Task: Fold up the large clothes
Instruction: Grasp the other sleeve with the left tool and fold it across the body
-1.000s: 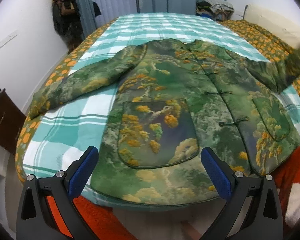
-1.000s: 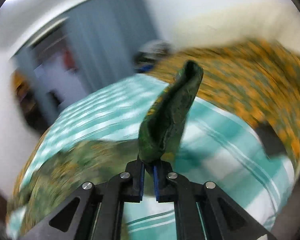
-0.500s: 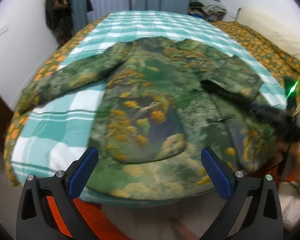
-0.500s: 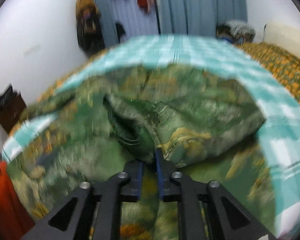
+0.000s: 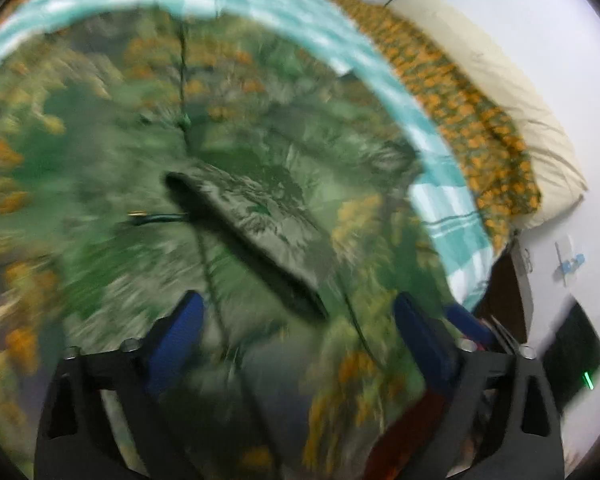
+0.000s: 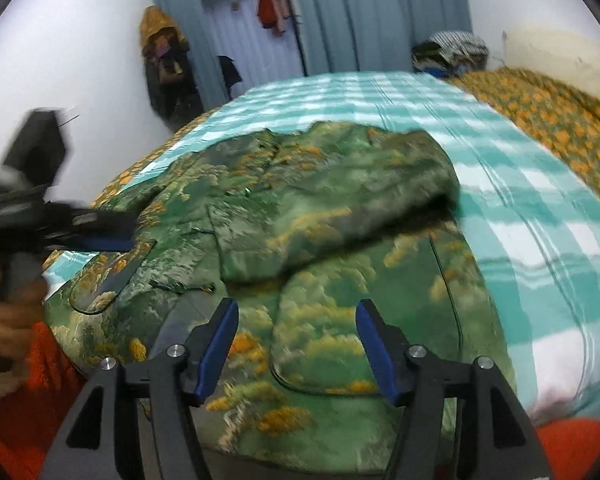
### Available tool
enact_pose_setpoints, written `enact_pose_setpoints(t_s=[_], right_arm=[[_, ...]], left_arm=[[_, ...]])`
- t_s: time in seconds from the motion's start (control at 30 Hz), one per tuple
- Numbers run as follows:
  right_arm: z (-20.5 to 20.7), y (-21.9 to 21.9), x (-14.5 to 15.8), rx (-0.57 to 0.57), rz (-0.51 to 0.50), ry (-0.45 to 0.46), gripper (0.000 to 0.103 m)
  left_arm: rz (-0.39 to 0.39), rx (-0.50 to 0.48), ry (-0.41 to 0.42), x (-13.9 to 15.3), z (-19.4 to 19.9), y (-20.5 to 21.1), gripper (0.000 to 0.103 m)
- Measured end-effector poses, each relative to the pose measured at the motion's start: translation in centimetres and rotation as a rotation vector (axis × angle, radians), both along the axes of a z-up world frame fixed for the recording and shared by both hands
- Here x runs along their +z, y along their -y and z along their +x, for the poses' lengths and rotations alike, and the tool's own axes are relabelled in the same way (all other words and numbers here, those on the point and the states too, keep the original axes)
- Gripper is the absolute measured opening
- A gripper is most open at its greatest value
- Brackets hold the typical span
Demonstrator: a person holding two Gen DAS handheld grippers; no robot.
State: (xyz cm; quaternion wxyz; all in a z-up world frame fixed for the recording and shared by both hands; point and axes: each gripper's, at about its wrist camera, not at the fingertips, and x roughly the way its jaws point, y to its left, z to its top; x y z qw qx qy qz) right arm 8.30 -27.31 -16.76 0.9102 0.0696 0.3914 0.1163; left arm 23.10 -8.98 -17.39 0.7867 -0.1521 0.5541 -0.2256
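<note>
only the right wrist view shows the folded sleeve [image 6: 340, 208] lying across the green landscape-print padded jacket [image 6: 324, 320], right gripper [image 6: 296, 344] opening empty, while the blurred left gripper [image 5: 296, 344] closes, empty.

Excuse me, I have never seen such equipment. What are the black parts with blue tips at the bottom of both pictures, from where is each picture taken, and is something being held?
There is no robot here. A person holds one hand-held gripper in each hand, and each one carries a wide-angle camera looking along its two fingers.

One picture comes from the left hand-held gripper, the other from the right hand-held gripper. The blue tips are the finger pads.

On the bed lies a checked teal blanket, and on it a padded green jacket with an orange pattern. One sleeve is already folded across its front.

Neither holds anything. The right jaws are opening and the left are closing a little, both with only air between the pads. In the right view, the left one shows blurred at the left edge.
</note>
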Motion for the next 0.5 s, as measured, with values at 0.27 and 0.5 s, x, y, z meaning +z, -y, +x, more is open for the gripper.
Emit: enact_pose_setpoints(t_s=[0.27, 0.5], right_arm=[[-0.5, 0.7, -0.2, 0.012, 0.005, 0.033, 0.062], [0.1, 1.9, -0.1, -0.017, 0.048, 0.043, 0.062]], left_arm=[[0.127, 0.029, -0.007, -1.2, 2.2, 3.3, 0.013], [0.194, -0.003, 0.121, 3.8, 3.7, 1.3, 0.01]])
